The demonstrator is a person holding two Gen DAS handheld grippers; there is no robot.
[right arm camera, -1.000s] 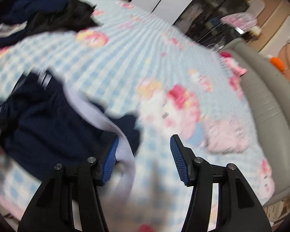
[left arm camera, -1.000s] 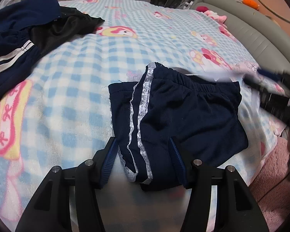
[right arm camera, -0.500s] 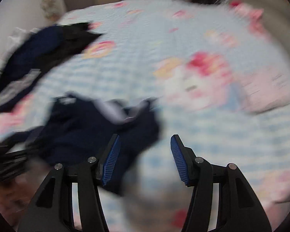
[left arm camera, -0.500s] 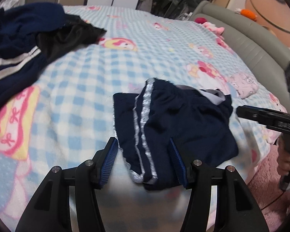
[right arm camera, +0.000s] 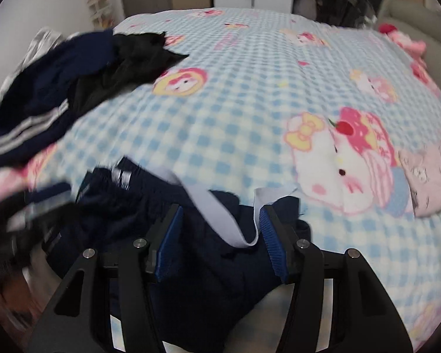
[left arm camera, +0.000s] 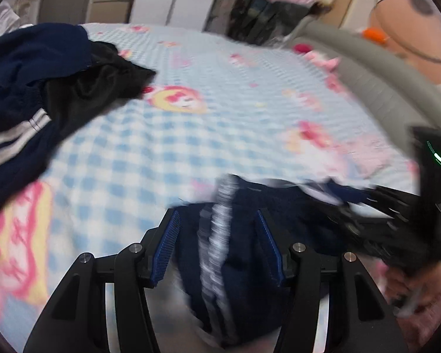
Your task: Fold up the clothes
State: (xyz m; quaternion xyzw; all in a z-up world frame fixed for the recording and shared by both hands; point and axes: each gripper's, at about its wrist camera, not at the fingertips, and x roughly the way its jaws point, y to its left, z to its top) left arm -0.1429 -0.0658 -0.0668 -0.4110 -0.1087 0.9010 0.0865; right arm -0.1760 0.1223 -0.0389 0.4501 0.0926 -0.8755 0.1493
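Tools [left arm camera: 217,241] [right arm camera: 219,235] spread, straddling navy shorts [left arm camera: 241,253]

Navy fabric shorts with silver-white side stripes [left arm camera: 235,253] [right arm camera: 208,264], crumpled at near edge of bed; pale waistband strip looped across top.

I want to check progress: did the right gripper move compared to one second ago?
Yes. In the left wrist view the right gripper has come in from the right edge toward the navy shorts on the checked blanket, its fingers open.
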